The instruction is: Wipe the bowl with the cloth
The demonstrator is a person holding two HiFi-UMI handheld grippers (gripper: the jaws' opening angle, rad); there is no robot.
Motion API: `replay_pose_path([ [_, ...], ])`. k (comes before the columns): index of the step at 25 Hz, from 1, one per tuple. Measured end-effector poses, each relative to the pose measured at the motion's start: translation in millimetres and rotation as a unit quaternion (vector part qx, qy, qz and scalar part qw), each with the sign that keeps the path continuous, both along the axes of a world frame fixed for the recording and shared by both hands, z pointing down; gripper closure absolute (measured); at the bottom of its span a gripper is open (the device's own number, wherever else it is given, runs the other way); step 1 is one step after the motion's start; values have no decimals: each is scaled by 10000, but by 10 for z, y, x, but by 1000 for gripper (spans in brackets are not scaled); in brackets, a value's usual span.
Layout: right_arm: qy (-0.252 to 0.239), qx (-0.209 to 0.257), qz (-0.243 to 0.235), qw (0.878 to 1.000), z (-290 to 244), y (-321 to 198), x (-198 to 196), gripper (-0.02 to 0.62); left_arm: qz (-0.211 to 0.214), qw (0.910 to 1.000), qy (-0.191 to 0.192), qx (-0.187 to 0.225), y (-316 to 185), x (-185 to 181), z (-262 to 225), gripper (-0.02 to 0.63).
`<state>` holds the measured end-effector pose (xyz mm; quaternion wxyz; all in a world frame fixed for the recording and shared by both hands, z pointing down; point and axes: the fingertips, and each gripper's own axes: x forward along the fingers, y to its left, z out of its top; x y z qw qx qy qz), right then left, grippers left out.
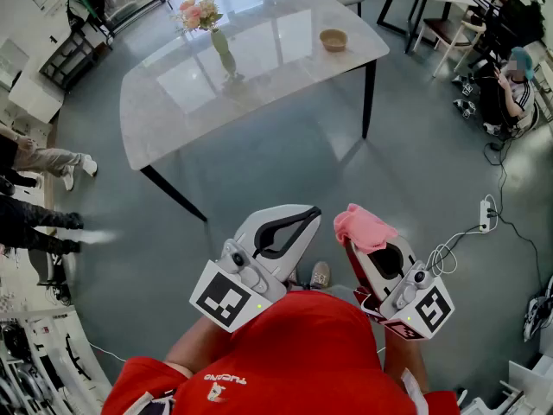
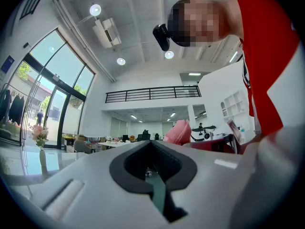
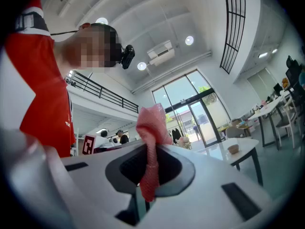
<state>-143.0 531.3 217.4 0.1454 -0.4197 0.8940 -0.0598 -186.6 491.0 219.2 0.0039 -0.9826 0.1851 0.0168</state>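
The left gripper (image 1: 300,220) has its jaws pressed together with nothing between them; its own view shows the dark pads meeting along one line. It is held level in front of the person's red shirt (image 1: 289,353), with its marker cube toward the body.

The right gripper (image 1: 366,247) sits just beside it, tilted slightly upward, and is clamped on the pink cloth (image 1: 364,226). In the right gripper view the cloth runs as a narrow strip down between the pads and bunches into a loose crumpled fold above the jaw tips. In the head view that fold covers the front of the gripper.

Both grippers are above grey floor (image 1: 285,158), well apart from the table (image 1: 181,115). It has a pale, glossy marble-look top on dark legs.

The bowl (image 1: 333,39), small and tan, stands upright on the table near the far right corner, with bare tabletop around it. It touches neither the cloth nor a gripper.

A vase of pink flowers (image 1: 218,35) stands further left on the same table, well apart from the bowl.

A white power strip (image 1: 489,213) with a trailing cable lies on the floor to the right of the person.
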Motion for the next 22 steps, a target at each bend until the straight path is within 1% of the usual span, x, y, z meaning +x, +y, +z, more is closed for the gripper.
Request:
replay_pose_path([
  [8,39,-6,47,10000,9,-25,-15,572,46,10000,23,9,-32,-8,6,601],
  [11,-55,-44,51,10000,9,-26,-1,572,79,10000,26,0,-36,-6,20,601],
  [14,-194,-53,70,9998,-3,-31,50,572,108,9999,24,5,-43,13,29,601],
  [22,-213,-33,210,9995,-15,-37,199,572,30,10000,54,-4,-92,37,30,601],
])
